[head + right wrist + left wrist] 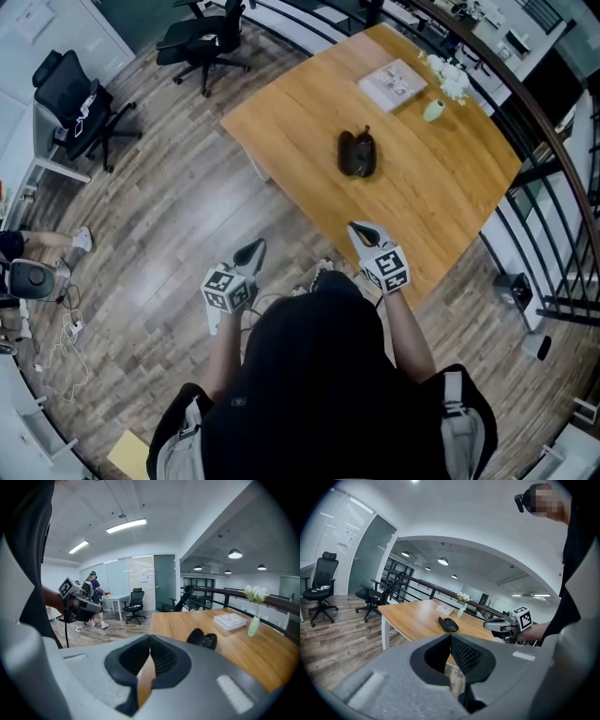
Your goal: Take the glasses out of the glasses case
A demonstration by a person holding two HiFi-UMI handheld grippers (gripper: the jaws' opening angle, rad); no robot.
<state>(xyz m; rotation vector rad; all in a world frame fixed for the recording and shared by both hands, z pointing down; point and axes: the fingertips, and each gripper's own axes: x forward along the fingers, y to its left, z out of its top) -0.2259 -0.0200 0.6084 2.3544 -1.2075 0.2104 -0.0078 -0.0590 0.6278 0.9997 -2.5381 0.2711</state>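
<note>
Head view alone shows glasses case from above.

Rig: left gripper and right gripper, grey moulded shells tapering to pointed tips. Inner pads black, finely ribbed. Each carries a white cube printed with black square markers. Person: black top, sleeves stop short of the forearms. Pale grey straps at both shoulders. Black headset.

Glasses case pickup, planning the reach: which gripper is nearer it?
Right. Right gripper is at the table edge, short of the glasses case; left gripper hangs over the floor, farther off.
</note>
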